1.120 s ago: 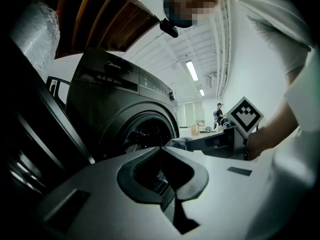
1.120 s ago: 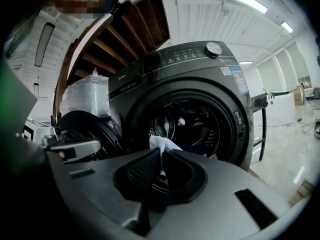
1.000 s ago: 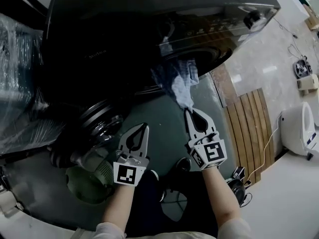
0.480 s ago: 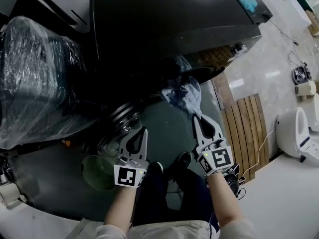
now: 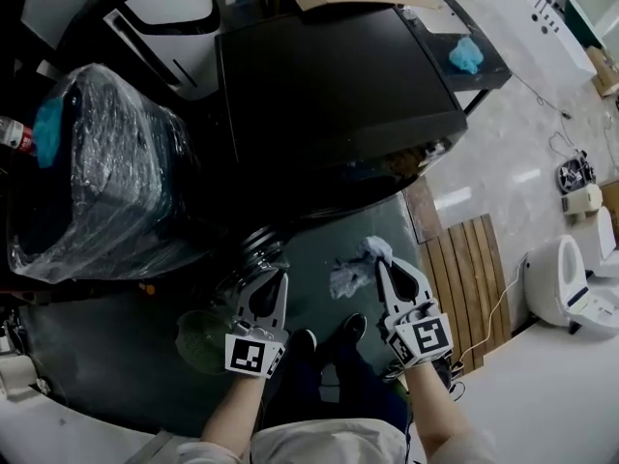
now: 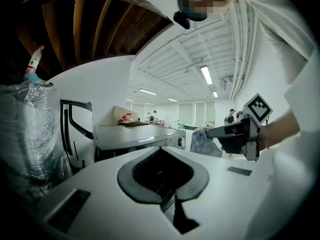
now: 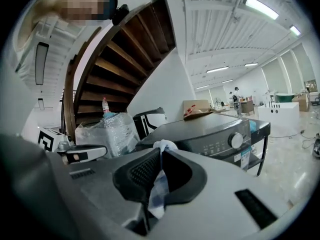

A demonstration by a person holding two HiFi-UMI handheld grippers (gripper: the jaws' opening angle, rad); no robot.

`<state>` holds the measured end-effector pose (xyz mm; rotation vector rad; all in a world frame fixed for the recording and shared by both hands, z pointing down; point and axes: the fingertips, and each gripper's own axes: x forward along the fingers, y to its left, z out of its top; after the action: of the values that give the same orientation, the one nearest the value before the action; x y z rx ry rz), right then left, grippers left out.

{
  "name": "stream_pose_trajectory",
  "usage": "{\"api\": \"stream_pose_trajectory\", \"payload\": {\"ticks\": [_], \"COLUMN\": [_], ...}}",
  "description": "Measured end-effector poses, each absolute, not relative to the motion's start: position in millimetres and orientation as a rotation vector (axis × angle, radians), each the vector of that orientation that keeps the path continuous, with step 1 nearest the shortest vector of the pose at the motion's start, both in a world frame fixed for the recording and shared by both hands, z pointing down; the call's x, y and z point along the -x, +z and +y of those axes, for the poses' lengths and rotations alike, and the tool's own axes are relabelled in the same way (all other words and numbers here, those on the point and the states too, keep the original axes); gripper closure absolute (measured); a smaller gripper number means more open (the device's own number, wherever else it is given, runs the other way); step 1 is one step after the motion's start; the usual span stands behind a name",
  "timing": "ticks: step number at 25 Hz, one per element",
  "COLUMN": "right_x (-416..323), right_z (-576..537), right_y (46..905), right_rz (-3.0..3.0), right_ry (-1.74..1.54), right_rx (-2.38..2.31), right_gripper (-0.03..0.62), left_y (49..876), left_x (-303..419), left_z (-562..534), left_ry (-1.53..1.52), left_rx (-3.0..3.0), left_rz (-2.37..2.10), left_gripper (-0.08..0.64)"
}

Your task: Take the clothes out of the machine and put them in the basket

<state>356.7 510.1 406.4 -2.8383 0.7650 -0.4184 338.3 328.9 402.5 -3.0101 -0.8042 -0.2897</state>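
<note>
- Two hand-held grippers are raised side by side in front of a dark washing machine, seen from overhead in the head view.
- Right gripper: its jaws are pressed together on a pale blue-and-white cloth. The cloth bunches at the tips and hangs clear of the machine, over the dark floor just ahead of the person's shoes.
- Only the right gripper view shows the pinch close up. A fold of the cloth runs down between the ribbed pads and pokes out above the tip.
- That view also takes in the machine's front panel with its round knob, which the overhead camera does not show.
- Left gripper: its jaws are closed tip to tip with nothing between them, as its own view makes plain.
- The left gripper view adds a side look at the other tool, with the cloth bunched at its tips against a bright hall.
- Only the head view takes in the floor. A round green vessel, probably the basket, sits dim and partly hidden below the left gripper, apart from the cloth.
- The head view shows a plastic-wrapped bundle just beside the machine at picture left.
- Wooden slats lie on the floor at picture right in the same view.
</note>
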Motion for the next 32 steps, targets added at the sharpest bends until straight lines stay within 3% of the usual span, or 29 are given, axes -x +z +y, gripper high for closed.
{"api": "stream_pose_trajectory", "payload": {"ticks": [14, 32], "right_x": [-290, -297], "right_z": [508, 502], "right_y": [286, 245], "right_rz": [0.958, 1.142], "right_ry": [-0.429, -0.38], "right_rx": [2.791, 2.784], "right_gripper": [0.569, 0.569], "left_y": [286, 251], "left_x": [-278, -257], "left_z": [328, 332], "left_ry": [-0.341, -0.31], "left_rx": [3.092, 3.112], "left_rz": [-0.584, -0.383], "left_gripper": [0.54, 0.54]}}
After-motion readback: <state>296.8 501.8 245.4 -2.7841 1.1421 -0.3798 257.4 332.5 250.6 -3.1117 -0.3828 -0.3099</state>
